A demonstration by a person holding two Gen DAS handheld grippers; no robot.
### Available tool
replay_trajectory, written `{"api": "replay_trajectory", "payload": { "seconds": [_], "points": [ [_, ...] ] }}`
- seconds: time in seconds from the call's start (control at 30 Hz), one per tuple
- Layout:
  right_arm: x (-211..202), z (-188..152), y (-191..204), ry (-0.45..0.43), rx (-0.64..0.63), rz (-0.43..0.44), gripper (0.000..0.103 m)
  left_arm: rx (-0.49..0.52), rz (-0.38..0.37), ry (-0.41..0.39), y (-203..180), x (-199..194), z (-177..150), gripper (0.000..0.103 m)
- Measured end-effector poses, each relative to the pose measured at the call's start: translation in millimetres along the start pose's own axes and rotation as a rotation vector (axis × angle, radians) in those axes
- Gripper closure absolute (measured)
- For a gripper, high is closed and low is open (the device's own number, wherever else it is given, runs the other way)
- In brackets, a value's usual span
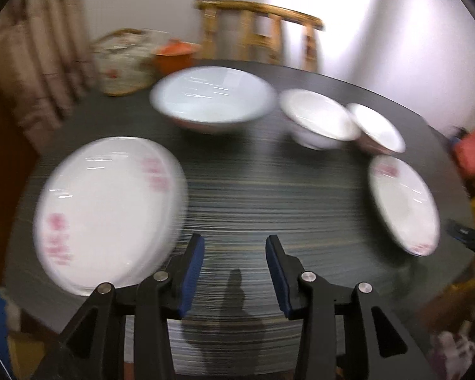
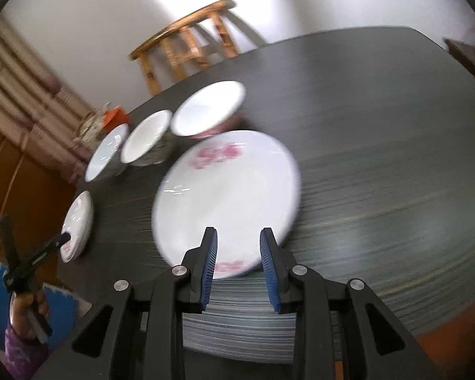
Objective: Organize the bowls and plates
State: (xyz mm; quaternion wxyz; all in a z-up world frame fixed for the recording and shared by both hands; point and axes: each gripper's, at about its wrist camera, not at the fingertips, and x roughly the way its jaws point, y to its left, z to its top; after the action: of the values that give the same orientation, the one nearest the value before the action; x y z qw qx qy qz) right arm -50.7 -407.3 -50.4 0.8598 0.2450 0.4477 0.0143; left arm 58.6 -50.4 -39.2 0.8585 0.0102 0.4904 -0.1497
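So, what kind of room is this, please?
Probably a dining room at home: a dark table set with plates and bowls, a wooden chair against the wall, and curtains beside it.

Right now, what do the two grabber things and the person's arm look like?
Both grippers, left and right, have black plastic frames with triangular cut-outs and round silver rivets. Their fingers carry ribbed blue pads. The hand holding the left one comes out of a purple patterned sleeve. No cables show.
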Motion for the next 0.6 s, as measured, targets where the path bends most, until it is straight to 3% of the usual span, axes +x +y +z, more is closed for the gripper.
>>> {"api": "replay_trajectory", "payload": {
  "seconds": [0.17, 0.3, 0.6],
  "points": [
    [9.9, 0.9, -33.2, 0.008, 0.087, 0.021, 0.075, -0.041, -0.241, 0.114, -49.0, 32.2, 9.2, 0.062],
    [20.6, 5.0, -50.2, 0.019, 0.131, 0.052, 0.075, -0.088, -0.354, 0.177, -78.9, 56.0, 24.2, 0.062],
    [30.4, 24.8, -60.5, 0.014, 0.152, 0.129, 0.075, -0.111, -0.393, 0.253, -120.1, 89.5, 38.3, 0.062]
  ]
}}
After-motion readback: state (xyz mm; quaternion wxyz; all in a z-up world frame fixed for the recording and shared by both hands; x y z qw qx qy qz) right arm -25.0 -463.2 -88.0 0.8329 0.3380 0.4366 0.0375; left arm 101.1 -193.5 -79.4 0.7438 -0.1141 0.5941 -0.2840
